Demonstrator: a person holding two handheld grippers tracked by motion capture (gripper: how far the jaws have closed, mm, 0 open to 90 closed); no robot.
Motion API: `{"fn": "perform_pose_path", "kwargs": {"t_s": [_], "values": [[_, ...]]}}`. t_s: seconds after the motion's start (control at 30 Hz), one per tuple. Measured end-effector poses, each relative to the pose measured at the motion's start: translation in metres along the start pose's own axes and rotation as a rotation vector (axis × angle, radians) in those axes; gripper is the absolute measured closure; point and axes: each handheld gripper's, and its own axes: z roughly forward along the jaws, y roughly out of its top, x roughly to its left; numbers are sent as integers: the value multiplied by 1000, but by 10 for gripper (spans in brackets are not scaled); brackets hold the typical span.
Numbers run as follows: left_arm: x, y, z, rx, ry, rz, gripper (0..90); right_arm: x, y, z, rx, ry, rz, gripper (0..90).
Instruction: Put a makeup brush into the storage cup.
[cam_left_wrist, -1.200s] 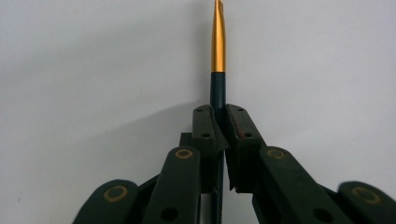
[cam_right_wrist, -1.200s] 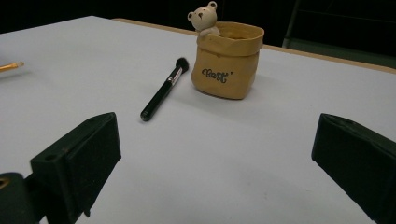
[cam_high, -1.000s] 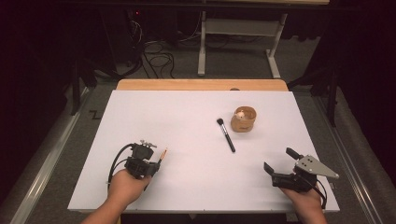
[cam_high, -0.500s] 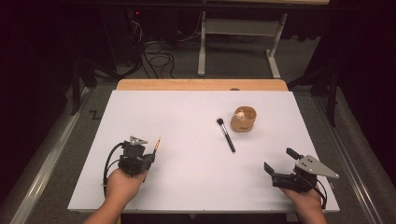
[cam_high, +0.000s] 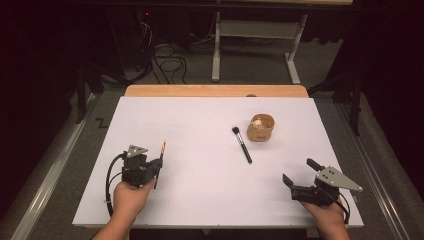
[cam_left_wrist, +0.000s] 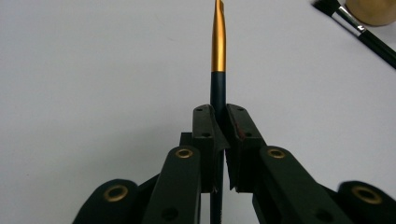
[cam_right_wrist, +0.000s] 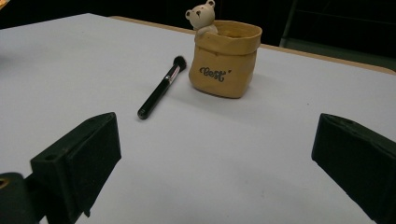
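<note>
Gold-tipped brush (cam_left_wrist: 218, 56) sits clamped upright in the closed left gripper (cam_high: 156, 167) near the table's (cam_high: 200, 125) left front; carry it level toward the far pot (cam_high: 261, 127), while the right gripper (cam_high: 300, 175) waits wide open, empty.

A lab or recording room set up for table work

A table (cam_high: 210, 130) under a plain white sheet stands on grey carpet (cam_high: 65, 150) in a dark room. Behind it, loose black cables (cam_high: 167, 60) trail over the floor beside the white metal legs of a desk frame (cam_high: 252, 47). A metal rail (cam_high: 42, 187) runs along the floor at the table's left side.
</note>
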Motion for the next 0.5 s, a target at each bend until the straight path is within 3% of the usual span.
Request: {"fn": "perform_pose_path", "kwargs": {"t_s": [0.23, 0.4, 0.5], "values": [[2, 0, 4, -54, 15, -7, 831, -1, -1, 0, 3, -4, 2, 21], [-3, -1, 6, -96, 6, 55, 831, -3, -1, 0, 1, -8, 3, 20], [-5, -4, 7, -123, -6, 40, 832, -3, -1, 0, 2, -13, 9, 21]]}}
